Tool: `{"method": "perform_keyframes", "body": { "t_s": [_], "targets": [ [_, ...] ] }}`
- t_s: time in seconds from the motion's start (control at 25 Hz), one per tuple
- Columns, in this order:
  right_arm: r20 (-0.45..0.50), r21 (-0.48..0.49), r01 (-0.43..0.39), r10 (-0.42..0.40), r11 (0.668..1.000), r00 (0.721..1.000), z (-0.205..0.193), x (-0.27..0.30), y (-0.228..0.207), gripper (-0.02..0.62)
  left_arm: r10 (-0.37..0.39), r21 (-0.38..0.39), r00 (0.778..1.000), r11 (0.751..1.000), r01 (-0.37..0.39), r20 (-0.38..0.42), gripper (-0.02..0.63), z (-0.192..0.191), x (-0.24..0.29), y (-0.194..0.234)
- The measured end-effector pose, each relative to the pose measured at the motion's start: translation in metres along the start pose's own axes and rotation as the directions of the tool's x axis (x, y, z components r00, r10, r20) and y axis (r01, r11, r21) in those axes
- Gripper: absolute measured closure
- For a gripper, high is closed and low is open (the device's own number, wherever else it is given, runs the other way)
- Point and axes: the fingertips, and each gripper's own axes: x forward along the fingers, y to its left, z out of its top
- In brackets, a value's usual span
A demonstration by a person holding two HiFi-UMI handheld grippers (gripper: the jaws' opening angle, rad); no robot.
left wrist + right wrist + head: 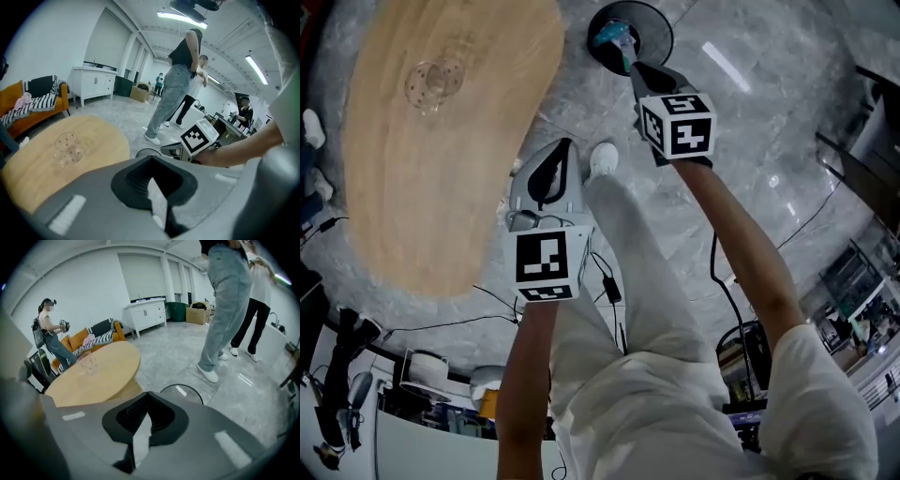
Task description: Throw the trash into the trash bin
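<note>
Head view: right gripper (631, 67) hangs at the edge of the round black trash bin (662, 28), jaws closed on nothing. Crumpled blue trash (612, 37) lies inside the bin. Left gripper (561, 153), closed and empty too, is beside the smooth wooden table (441, 159), over the shiny grey floor (750, 141).

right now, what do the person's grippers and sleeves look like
The left gripper and right gripper both have grey shells with black ribbed jaw pads. Each carries a white cube printed with black square markers. The person wears a white short-sleeved top.
</note>
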Motion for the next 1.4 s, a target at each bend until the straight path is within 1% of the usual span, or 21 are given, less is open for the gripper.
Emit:
{"method": "perform_keyframes", "body": {
  "t_s": [0.12,0.24,0.36,0.48,0.64,0.76,0.84,0.96,1.08,1.16,1.24,1.4],
  "targets": [
    [0.058,0.017,-0.027,0.026,0.999,0.998,0.028,-0.043,0.034,0.572,-0.021,0.031,1.000,0.999,0.021,-0.005,0.606,0.016,-0.034,-0.006],
    [0.121,0.016,-0.034,0.032,0.999,0.992,0.064,-0.081,0.069,0.571,-0.040,0.091,0.998,0.995,0.035,0.049,0.606,0.045,-0.069,-0.003],
    [0.134,0.013,-0.062,0.060,0.998,0.989,0.069,-0.126,0.113,0.572,-0.048,0.092,0.998,0.995,0.045,0.040,0.606,0.049,-0.111,-0.005],
    [0.159,0.004,-0.085,0.084,0.996,0.984,0.089,-0.165,0.141,0.572,-0.048,0.105,0.997,0.994,0.042,0.055,0.606,0.067,-0.141,-0.005],
    [0.192,-0.046,-0.066,0.074,0.997,0.979,0.111,-0.214,0.179,0.572,-0.075,0.121,0.995,0.990,0.066,0.068,0.606,0.084,-0.189,-0.010],
    [0.239,-0.069,-0.074,0.088,0.995,0.967,0.127,-0.249,0.208,0.572,-0.101,0.179,0.992,0.980,0.086,0.080,0.606,0.098,-0.221,-0.017],
    [0.254,-0.067,-0.086,0.101,0.994,0.962,0.132,-0.269,0.223,0.572,-0.121,0.214,0.989,0.972,0.099,0.090,0.606,0.108,-0.241,-0.025],
    [0.263,-0.060,-0.108,0.120,0.992,0.957,0.136,-0.294,0.245,0.572,-0.141,0.230,0.985,0.966,0.116,0.095,0.606,0.116,-0.269,-0.030],
    [0.295,-0.079,-0.126,0.144,0.989,0.945,0.158,-0.311,0.267,0.572,-0.154,0.219,0.980,0.968,0.125,0.122,0.606,0.133,-0.290,-0.024],
    [0.317,-0.068,-0.146,0.160,0.987,0.935,0.171,-0.324,0.281,0.572,-0.168,0.213,0.977,0.967,0.137,0.131,0.606,0.140,-0.305,-0.023],
    [0.347,-0.058,-0.170,0.179,0.984,0.921,0.188,-0.338,0.291,0.572,-0.176,0.219,0.974,0.965,0.143,0.140,0.606,0.146,-0.316,-0.023],
    [0.414,-0.079,-0.185,0.202,0.979,0.888,0.223,-0.366,0.303,0.572,-0.177,0.212,0.973,0.967,0.144,0.148,0.606,0.164,-0.329,-0.017]
  ]
}}
